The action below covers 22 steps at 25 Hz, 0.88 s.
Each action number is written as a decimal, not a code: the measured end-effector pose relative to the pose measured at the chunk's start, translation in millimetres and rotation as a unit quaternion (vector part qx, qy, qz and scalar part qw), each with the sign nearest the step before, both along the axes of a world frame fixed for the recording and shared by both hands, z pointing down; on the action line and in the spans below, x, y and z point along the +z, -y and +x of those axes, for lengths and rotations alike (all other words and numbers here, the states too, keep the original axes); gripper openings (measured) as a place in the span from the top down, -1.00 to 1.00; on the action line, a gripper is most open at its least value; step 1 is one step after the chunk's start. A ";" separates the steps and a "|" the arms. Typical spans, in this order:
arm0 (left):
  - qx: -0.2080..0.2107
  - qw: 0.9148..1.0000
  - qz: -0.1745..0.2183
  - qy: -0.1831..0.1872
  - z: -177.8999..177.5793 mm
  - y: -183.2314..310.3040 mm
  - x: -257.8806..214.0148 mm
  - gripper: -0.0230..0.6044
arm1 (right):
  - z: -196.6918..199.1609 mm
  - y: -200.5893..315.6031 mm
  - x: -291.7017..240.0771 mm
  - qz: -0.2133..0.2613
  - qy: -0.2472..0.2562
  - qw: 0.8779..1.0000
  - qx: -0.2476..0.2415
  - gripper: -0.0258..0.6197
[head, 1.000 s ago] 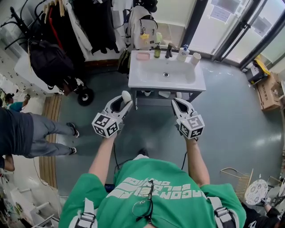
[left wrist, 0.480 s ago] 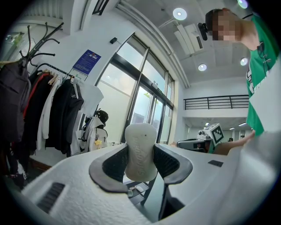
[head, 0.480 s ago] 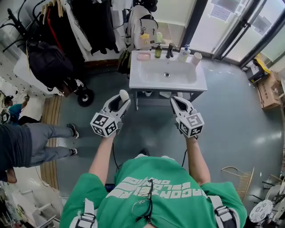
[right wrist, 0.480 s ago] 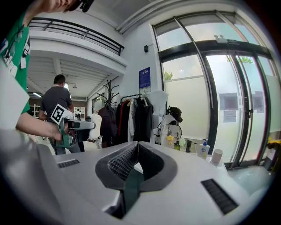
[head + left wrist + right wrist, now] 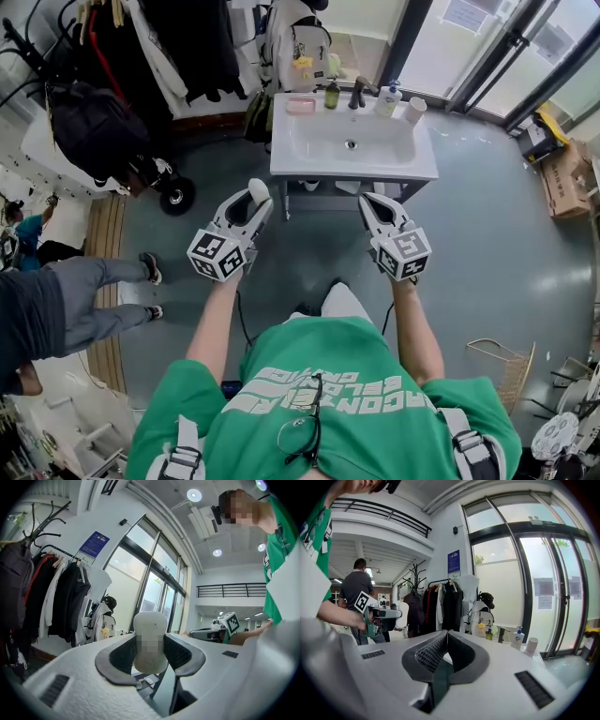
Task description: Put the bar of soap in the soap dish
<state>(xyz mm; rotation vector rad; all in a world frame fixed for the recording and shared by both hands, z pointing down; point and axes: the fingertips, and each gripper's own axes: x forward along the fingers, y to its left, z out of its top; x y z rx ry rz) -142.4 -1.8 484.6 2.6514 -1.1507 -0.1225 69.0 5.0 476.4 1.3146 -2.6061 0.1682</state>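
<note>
A green shirt [image 5: 323,394] is being worn by the person holding both grippers out in front, short of the sink [image 5: 417,171]. The left gripper [image 5: 253,197] is being held before the sink's left front corner, well apart from it, and its jaws are being pressed against the two sides of a white soap [image 5: 150,637], which is standing upright between them with its rounded top rising above the pads. The soap is thus being carried in the air, nowhere near the sink top. The right gripper [image 5: 443,644] is being held before the sink's right front corner, level with the left one, with its jaws closed tight together and nothing between them.

On the sink's back rim, a pink soap dish [image 5: 301,106] is lying at the left corner. To its right along the same rim, a green bottle [image 5: 332,97], a dark tap [image 5: 357,93], a white pump bottle [image 5: 385,101] and a white cup [image 5: 413,112] are standing in a row.

Behind the sink's left corner, a pale backpack [image 5: 298,45] is hanging against the wall. Further left of the sink, dark coats [image 5: 192,42] are hanging on a rack. Far to the sink's left, a second person in grey trousers [image 5: 89,298] is being seen at the picture's edge.
</note>
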 end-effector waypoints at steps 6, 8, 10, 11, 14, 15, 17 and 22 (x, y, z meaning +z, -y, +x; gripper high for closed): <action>-0.001 1.000 -0.004 0.004 1.2 9.9 5.3 0.35 | -0.3 14.2 9.7 -0.004 0.000 1.000 -0.005 0.87; -0.005 1.000 -0.003 0.005 -0.3 16.9 5.9 0.35 | -2.1 22.8 11.9 -0.004 0.002 1.000 -0.009 0.87; -0.007 1.000 -0.002 0.007 -0.4 25.1 7.1 0.35 | -2.8 32.8 13.3 -0.003 0.004 1.000 -0.011 0.87; -0.006 1.000 -0.002 0.009 0.2 30.1 7.8 0.35 | -2.7 38.3 13.7 -0.002 0.006 1.000 -0.011 0.87; -0.003 1.000 -0.002 0.017 1.4 49.6 9.3 0.35 | -3.4 58.0 15.3 0.000 0.012 1.000 -0.012 0.87; -0.003 1.000 -0.002 0.019 1.8 57.1 9.7 0.35 | -3.5 65.9 16.4 0.000 0.013 1.000 -0.013 0.87; -0.003 1.000 -0.003 0.022 2.0 73.4 10.6 0.35 | -2.9 83.7 18.7 -0.002 0.015 1.000 -0.013 0.87; -0.001 1.000 -0.003 0.027 1.6 128.0 8.6 0.35 | -2.9 138.6 19.9 -0.006 0.018 1.000 -0.011 0.87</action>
